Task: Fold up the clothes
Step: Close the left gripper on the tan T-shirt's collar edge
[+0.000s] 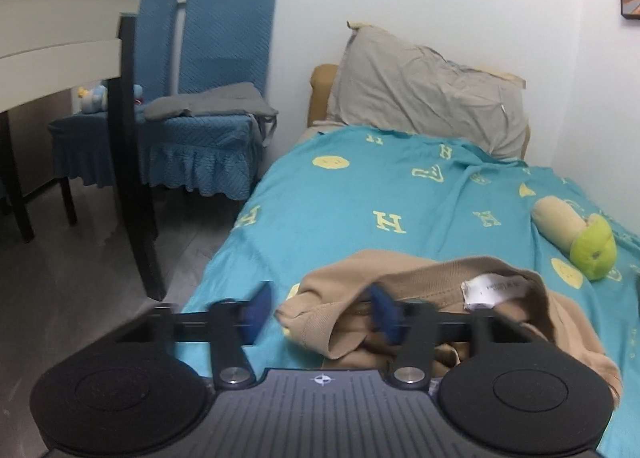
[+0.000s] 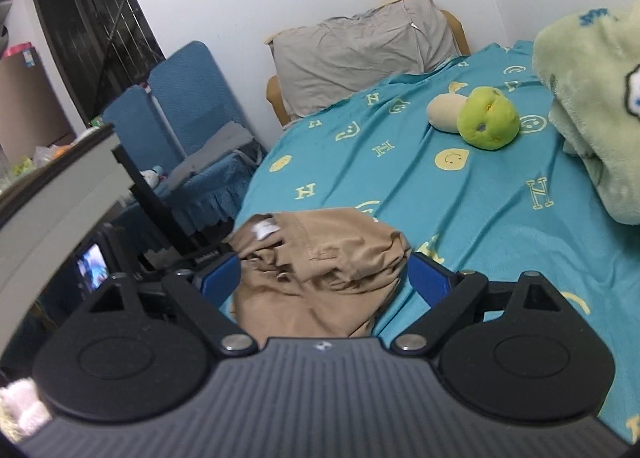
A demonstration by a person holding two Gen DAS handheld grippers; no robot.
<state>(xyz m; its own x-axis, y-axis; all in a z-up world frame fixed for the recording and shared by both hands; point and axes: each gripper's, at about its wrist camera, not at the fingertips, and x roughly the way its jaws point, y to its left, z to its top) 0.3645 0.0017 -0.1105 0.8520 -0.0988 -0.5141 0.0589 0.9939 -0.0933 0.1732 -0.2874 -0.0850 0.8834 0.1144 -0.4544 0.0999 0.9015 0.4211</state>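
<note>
At the far left stood a white table [image 1: 52, 45] on dark legs, then two blue-covered chairs [image 1: 224, 57], one carrying a folded grey cloth [image 1: 208, 101]. The left gripper [image 1: 320, 314] had its blue pads partly apart around a fold of the tan garment [image 1: 400, 278], not visibly pinching it. The garment lay bunched at the near edge of the teal bedsheet [image 1: 360, 185]. The right gripper [image 2: 324, 278] stood wide open astride the bunch. Further right were a grey pillow [image 2: 352, 53], a green plush toy [image 2: 488, 121] and a pale green blanket [image 2: 592, 97].
</note>
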